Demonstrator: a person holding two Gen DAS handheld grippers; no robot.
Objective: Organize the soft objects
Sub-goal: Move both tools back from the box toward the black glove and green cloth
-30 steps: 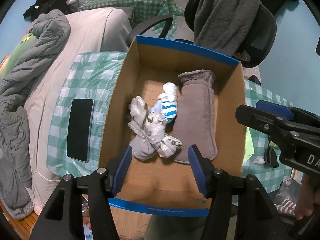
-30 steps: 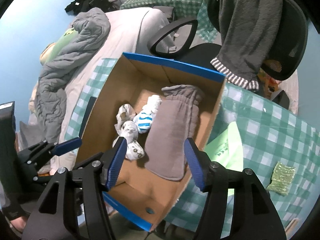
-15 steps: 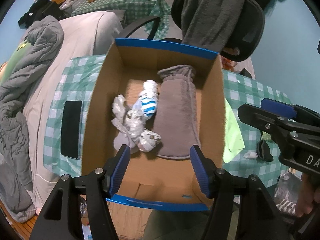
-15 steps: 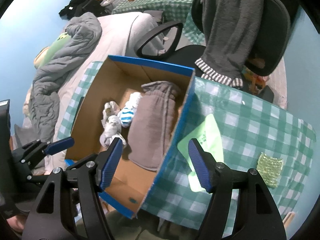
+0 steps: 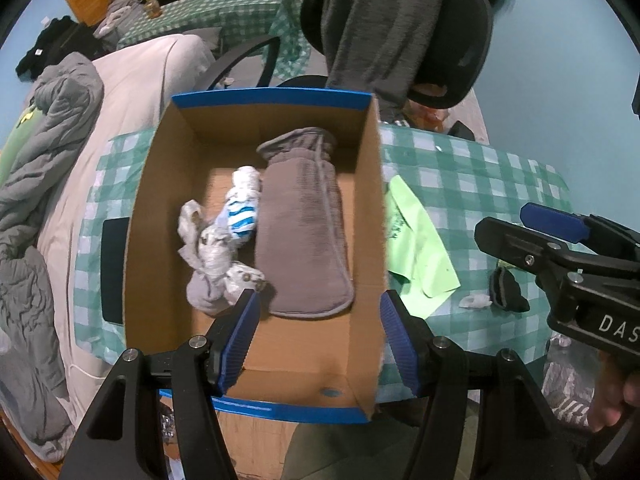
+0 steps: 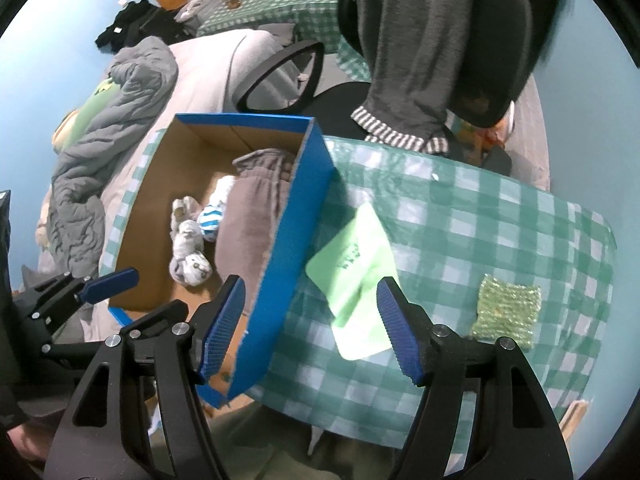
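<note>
Open blue-rimmed cardboard box (image 5: pixel 160 208) on the green-checked cloth-covered surface (image 6: pixel 500 216), holding a long grey plush cover (image 5: pixel 304 232), a blue-striped white sock roll (image 5: pixel 240 216) and pale grey balled socks (image 5: pixel 208 256). Beside the box lie a lime-green cloth (image 6: pixel 356 260) and a green knitted square (image 6: pixel 506 308). Left tongs (image 5: pixel 318 336) and right tongs (image 6: pixel 310 326) both gape wide, empty; the right pair has just been opening.

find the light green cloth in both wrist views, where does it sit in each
Left wrist view: the light green cloth lies right of centre on the checked tablecloth, just outside the cardboard box.
Right wrist view: the same cloth lies near the centre, partly framed by the open fingers of the right gripper.
Shared landmark: the box's right wall, directly left of the cloth in both.
</note>
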